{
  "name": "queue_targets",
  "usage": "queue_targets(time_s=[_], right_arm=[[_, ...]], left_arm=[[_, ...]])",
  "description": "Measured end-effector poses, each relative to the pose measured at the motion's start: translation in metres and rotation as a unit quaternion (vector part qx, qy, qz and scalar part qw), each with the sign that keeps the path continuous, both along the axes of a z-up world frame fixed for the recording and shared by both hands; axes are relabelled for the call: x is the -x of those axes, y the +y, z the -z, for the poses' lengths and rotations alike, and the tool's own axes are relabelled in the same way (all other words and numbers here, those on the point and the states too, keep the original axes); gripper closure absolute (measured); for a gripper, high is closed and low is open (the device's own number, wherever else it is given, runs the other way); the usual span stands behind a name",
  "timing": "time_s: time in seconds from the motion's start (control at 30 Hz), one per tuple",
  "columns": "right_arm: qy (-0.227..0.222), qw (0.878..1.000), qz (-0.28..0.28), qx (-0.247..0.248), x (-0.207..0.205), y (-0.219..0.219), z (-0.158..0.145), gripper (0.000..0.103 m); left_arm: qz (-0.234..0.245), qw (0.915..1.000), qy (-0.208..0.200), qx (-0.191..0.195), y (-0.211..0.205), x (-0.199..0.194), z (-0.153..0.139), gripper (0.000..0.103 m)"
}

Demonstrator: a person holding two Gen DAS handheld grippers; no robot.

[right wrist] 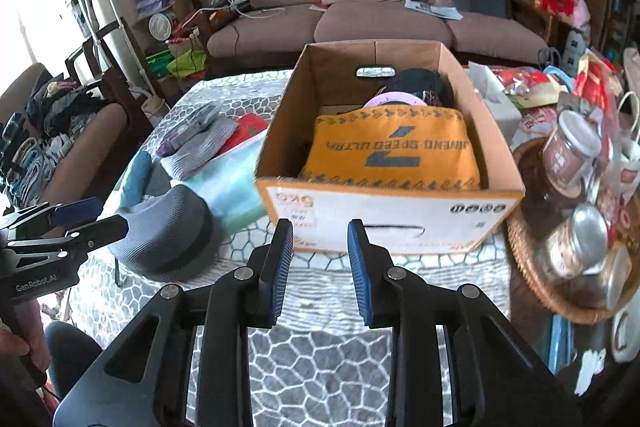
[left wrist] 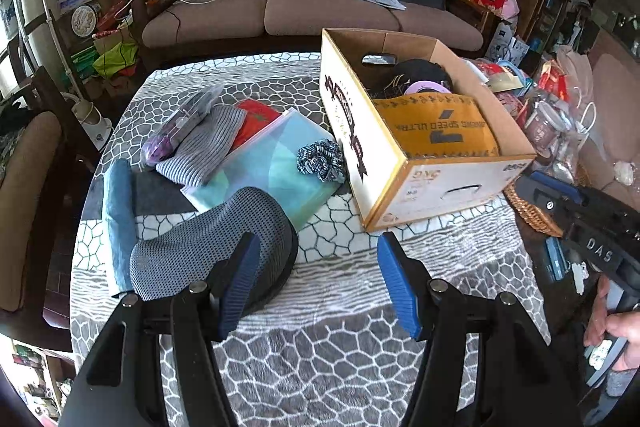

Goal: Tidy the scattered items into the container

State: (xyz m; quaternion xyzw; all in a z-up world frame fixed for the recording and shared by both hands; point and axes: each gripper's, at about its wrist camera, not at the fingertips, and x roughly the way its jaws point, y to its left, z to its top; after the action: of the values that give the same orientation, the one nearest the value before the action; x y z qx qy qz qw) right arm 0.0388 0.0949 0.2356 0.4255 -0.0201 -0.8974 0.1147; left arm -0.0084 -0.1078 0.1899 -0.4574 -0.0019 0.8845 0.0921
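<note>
**Both grippers empty over the table, box part-filled, pile still out**

Left to right, left wrist view:

- Blue folded cloth [left wrist: 116,219] at the left edge of the pile, on the patterned tablecloth [left wrist: 320,347].
- Grey mesh cap [left wrist: 212,247] beside it, nearest the camera. The left gripper [left wrist: 318,283] is above the cloth with its jaws spread wide, nothing between them. Its left finger overlaps the cap in the picture; can't tell if it touches.
- Behind the cap: purple item in a clear bag [left wrist: 176,131], grey ribbed knit [left wrist: 204,147] partly on top of a red item [left wrist: 256,119], then a translucent zip pouch [left wrist: 268,167] lying flat.
- Blue-white scrunchie [left wrist: 322,161] sits on the pouch's right corner, just beside the box wall.
- Cardboard box [left wrist: 440,183] right of the pile, open top. Inside: orange printed bag [left wrist: 436,131] at the near end, a pink round item [left wrist: 428,89] and a dark item [left wrist: 420,69] behind it.
- Wicker tray [left wrist: 532,211] with jars right of the box.
- Far right: the other tool's black body and the person's hand [left wrist: 612,331] on its grip.

Right wrist view: right gripper [right wrist: 320,267] faces the box's near wall [right wrist: 384,219], jaws parted narrowly, nothing pinched. Well short of the box, no contact.
</note>
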Motion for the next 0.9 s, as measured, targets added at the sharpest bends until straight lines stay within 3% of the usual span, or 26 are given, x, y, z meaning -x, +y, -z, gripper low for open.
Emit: queue_targets(time_s=[0.17,0.37,0.9], right_arm=[[0.001,1.0,0.001,0.004,-0.023,-0.009,0.0,0.068],[0.0,1.0,-0.011,0.001,-0.049,-0.029,0.006,0.066],[-0.026,0.999,-0.031,0.004,-0.08,-0.079,0.057,0.063]], left_arm=[[0.002,0.9999,0.01,0.006,-0.005,-0.018,-0.002,0.042],[-0.004,0.9998,0.015,0.009,-0.019,-0.036,0.0,0.042],[-0.035,0.9989,-0.009,0.03,-0.067,-0.062,0.048,0.042]])
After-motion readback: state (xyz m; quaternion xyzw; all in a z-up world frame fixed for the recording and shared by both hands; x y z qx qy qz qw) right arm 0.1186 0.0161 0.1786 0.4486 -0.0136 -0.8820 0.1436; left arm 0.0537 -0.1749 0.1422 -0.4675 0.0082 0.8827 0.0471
